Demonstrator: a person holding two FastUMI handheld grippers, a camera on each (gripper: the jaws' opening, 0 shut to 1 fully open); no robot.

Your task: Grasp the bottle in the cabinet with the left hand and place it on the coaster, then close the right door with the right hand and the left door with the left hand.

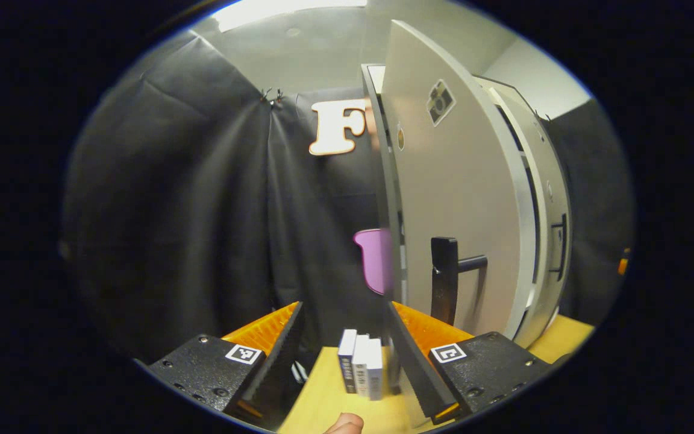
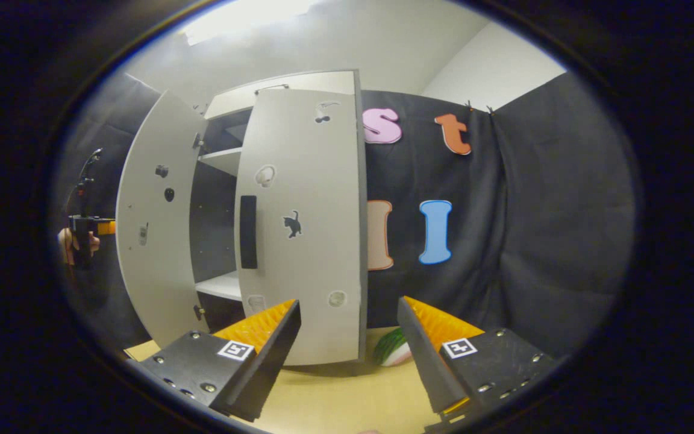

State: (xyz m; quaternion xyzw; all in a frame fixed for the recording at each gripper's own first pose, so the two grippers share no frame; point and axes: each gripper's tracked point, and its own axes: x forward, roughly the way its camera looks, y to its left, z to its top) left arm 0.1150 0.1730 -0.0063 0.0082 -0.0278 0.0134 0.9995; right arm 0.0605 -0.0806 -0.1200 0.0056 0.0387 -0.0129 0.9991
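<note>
In the left gripper view, my left gripper (image 1: 344, 355) is open with nothing between its fingers. The cabinet's left door (image 1: 461, 193) stands swung out just ahead. Its free edge sits right by my right-hand finger (image 1: 410, 355), and its black handle (image 1: 443, 280) is slightly beyond; I cannot tell whether they touch. In the right gripper view, my right gripper (image 2: 347, 346) is open and empty, low in front of the cabinet (image 2: 287, 84). The right door (image 2: 302, 223), with its black handle (image 2: 248, 232), lies about flush across the front. The left door (image 2: 154, 223) hangs wide open, with shelves (image 2: 220, 283) showing between them.
Three small white and dark boxes (image 1: 360, 364) stand on the wooden table (image 1: 317, 398) between my left fingers. A watermelon-patterned object (image 2: 392, 349) lies on the table (image 2: 347, 398) right of the cabinet. The other gripper (image 2: 85, 232), in a hand, shows beyond the open left door.
</note>
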